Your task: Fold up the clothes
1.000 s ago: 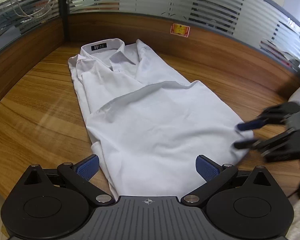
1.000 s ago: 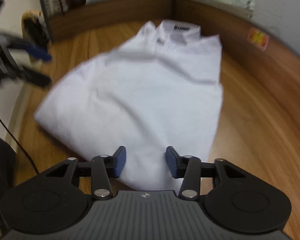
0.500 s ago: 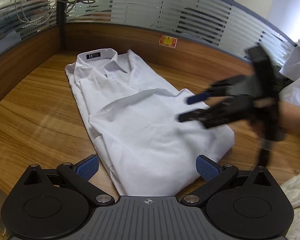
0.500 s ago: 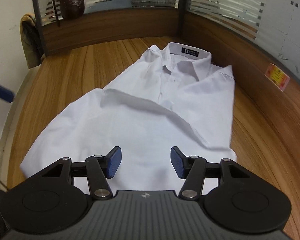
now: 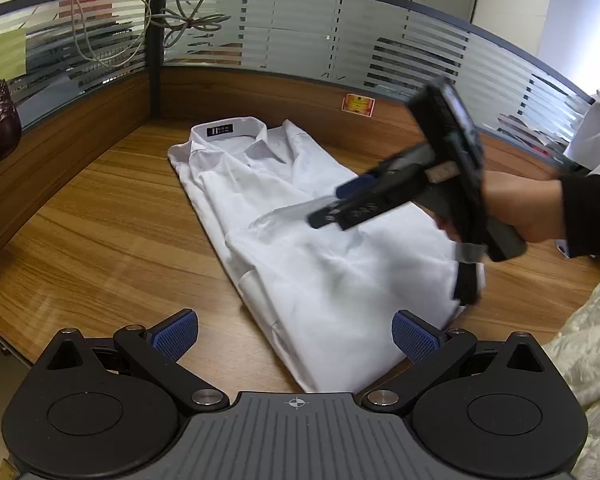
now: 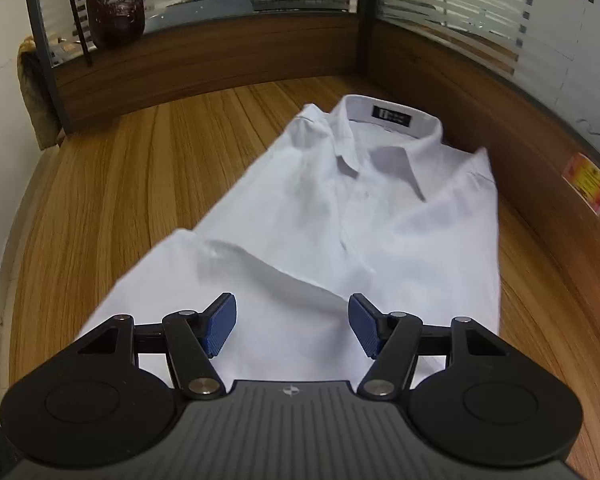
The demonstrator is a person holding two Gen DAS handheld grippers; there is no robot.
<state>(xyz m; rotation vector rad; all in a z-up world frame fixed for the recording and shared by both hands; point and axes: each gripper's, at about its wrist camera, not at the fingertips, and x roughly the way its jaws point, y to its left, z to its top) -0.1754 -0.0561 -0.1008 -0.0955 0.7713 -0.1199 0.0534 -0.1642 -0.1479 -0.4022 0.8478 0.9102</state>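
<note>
Since a second ago the right gripper has swung from the near right edge of the white collared dress shirt to above its middle, and its jaws have just been opening, with nothing between them. That shirt lies flat on the wooden desk, sleeves folded in, its lower half doubled up over the body, and its collar with a dark label pointing toward the desk's far corner. In the left wrist view the right gripper hangs over the folded hem, held by a hand in a black sleeve; its blue pads stand moderately apart and clear of the cloth. The left gripper hovers at the near end of the shirt, its jaws spread wide and empty, one blue pad over bare wood and the other over the shirt's near corner. Beyond the desk rise wood-panelled partitions topped with striped frosted glass, with an orange sticker on the panel.
</note>
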